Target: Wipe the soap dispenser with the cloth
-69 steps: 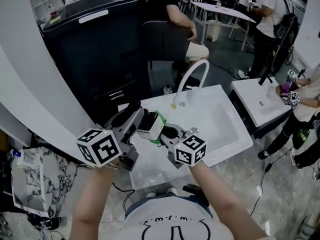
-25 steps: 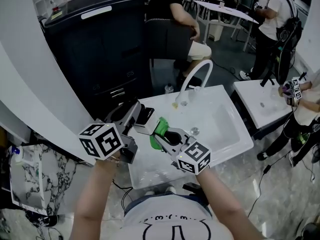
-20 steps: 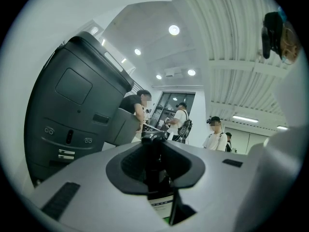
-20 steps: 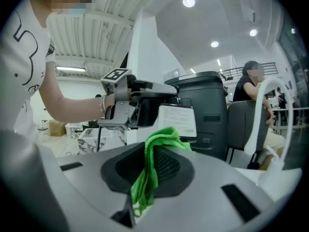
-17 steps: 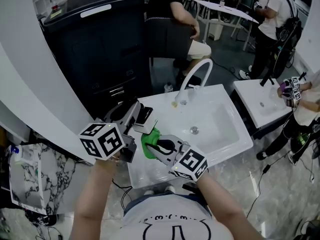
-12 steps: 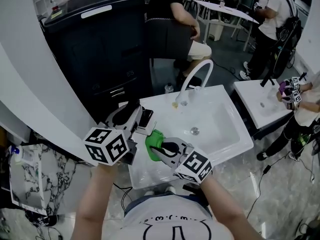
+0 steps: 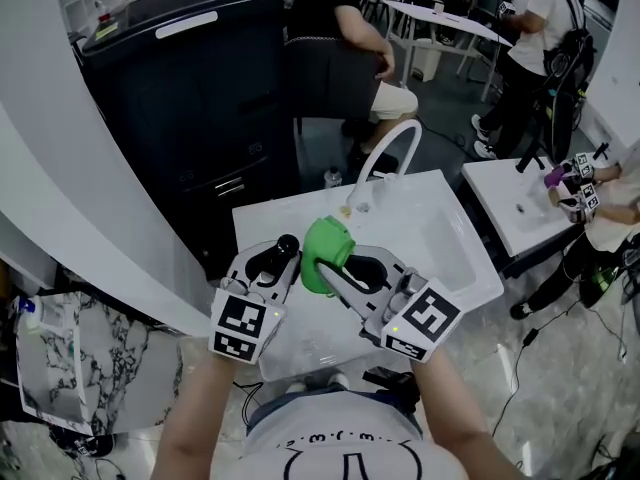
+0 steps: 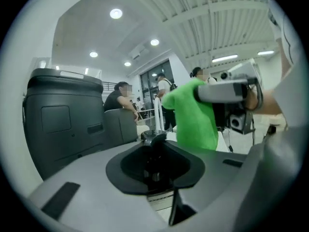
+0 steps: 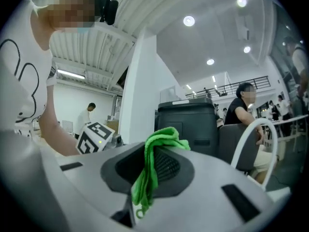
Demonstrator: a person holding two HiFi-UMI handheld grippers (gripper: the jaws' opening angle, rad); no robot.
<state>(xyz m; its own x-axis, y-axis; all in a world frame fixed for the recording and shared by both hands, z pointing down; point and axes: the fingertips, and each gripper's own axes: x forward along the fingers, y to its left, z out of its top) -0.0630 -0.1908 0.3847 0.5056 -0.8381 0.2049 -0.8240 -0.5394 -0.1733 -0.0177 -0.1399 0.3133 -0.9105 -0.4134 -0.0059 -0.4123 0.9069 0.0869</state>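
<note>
In the head view my left gripper is shut on the soap dispenser. Only its black pump top shows past the jaws. In the left gripper view the dispenser sits dark between the jaws, a pale label beneath it. My right gripper is shut on the green cloth, bunched just right of the pump top; whether it touches the pump I cannot tell. The cloth hangs ahead and to the right in the left gripper view. In the right gripper view, the cloth droops from the jaws.
Both grippers hover over the near left part of a white sink with a curved white faucet. A dark cabinet stands behind it. A seated person and a second sink are farther back and right.
My left gripper has rolled and sunk, its marker cube now low and facing me. The right gripper has risen with the cloth up beside the dispenser's pump top.
</note>
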